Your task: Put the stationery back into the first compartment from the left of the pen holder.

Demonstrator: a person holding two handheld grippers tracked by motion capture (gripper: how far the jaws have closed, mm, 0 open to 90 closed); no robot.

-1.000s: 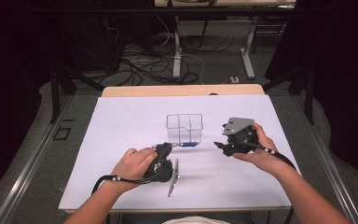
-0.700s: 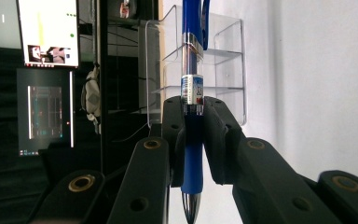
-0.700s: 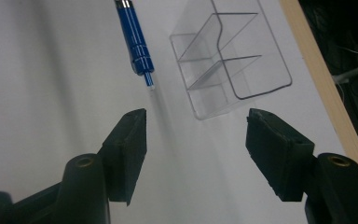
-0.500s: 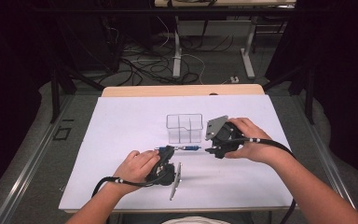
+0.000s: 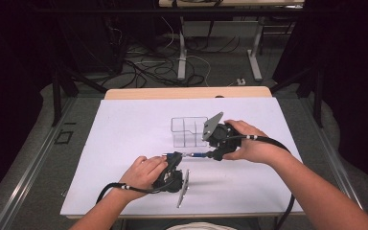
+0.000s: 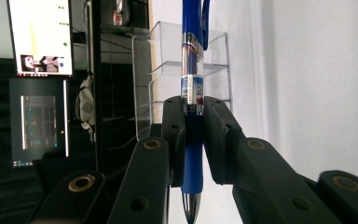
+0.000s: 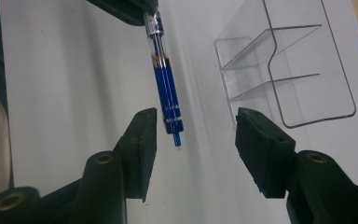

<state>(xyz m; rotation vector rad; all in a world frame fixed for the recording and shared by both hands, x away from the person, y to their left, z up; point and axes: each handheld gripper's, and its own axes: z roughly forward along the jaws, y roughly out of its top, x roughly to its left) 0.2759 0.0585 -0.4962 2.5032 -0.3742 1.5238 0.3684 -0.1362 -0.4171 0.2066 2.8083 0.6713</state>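
Pen bridged between both grippers, in front of the organizer.
Left gripper clamps pen; right gripper at its other end, jaws apart; organizer just behind, on table.

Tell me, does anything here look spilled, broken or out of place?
Nothing stands out. The left gripper clamps the blue pen straight, the right gripper is open near its far end, and the clear organizer stands upright and looks intact.

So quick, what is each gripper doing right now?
Left gripper: jaws shut on the blue pen.
Right gripper: jaws open, holding nothing, pen end between them.
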